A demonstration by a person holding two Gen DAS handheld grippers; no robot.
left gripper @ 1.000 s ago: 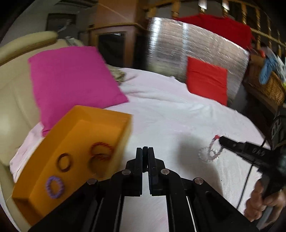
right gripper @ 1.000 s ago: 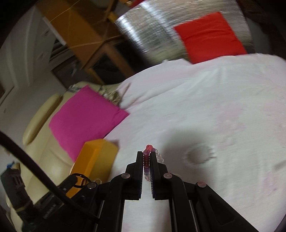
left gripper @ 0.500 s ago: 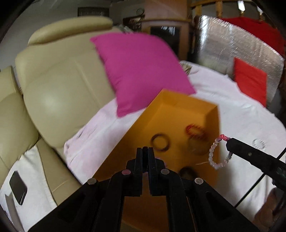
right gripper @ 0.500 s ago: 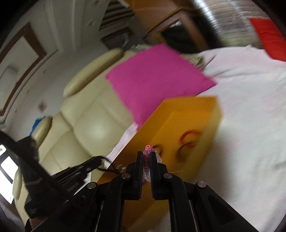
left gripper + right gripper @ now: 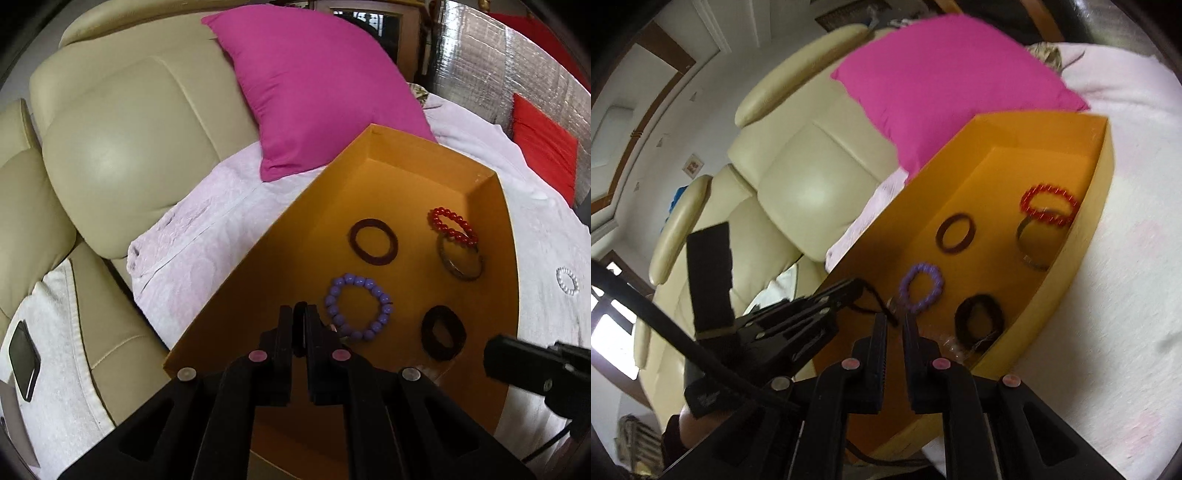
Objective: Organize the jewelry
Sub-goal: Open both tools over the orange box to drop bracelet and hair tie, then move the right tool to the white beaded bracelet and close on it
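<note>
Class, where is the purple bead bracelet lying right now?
In both wrist views the purple bead bracelet lies flat inside the orange box, between the brown ring and the black hair tie.

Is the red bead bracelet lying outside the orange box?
No, the red bead bracelet lies inside the orange box, overlapping a dark bangle.

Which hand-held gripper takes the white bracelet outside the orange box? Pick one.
Right, likely. The right hand-held gripper is by the right wall of the orange box, nearest the white bracelet on the cloth; the left hand-held gripper is over its left side.
</note>
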